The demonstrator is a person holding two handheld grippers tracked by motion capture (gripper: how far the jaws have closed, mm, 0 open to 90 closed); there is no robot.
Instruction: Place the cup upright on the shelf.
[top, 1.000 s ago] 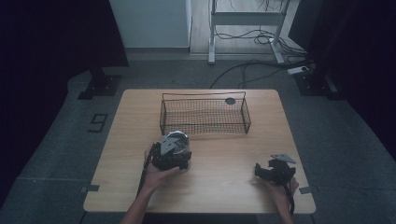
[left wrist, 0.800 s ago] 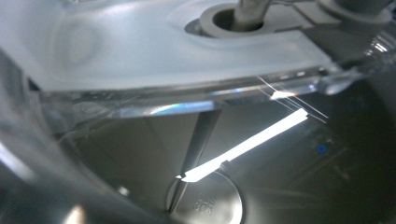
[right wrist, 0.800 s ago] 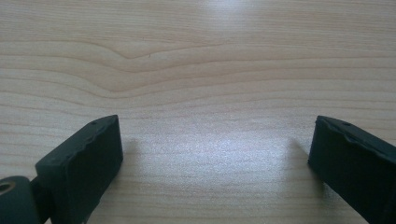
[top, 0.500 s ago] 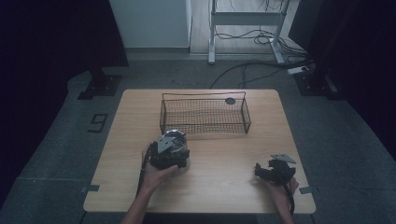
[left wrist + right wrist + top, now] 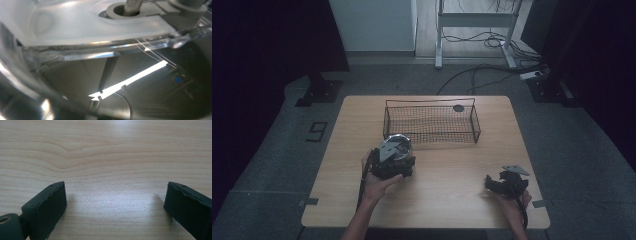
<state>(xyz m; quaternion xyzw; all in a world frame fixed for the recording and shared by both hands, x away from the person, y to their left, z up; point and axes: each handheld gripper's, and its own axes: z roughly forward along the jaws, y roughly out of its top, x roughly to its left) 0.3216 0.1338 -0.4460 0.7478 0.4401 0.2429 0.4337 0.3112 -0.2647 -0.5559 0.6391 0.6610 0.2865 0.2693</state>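
Observation:
A round, shiny clear container with a translucent lid sits at the front of my left gripper, just before the front-left corner of the wire basket. In the left gripper view the container presses right up against the camera and hides the jaws; the gripper appears shut on it. My right gripper rests low at the table's front right. It is open, its two black jaws wide apart over bare wood with nothing between them.
The empty wire basket stands at the middle back of the wooden table. A small dark disc lies by the basket's far right corner. Cables and a desk frame are on the floor beyond the table.
The left hand with the container has edged slightly to the left. The right gripper has stayed where it was.

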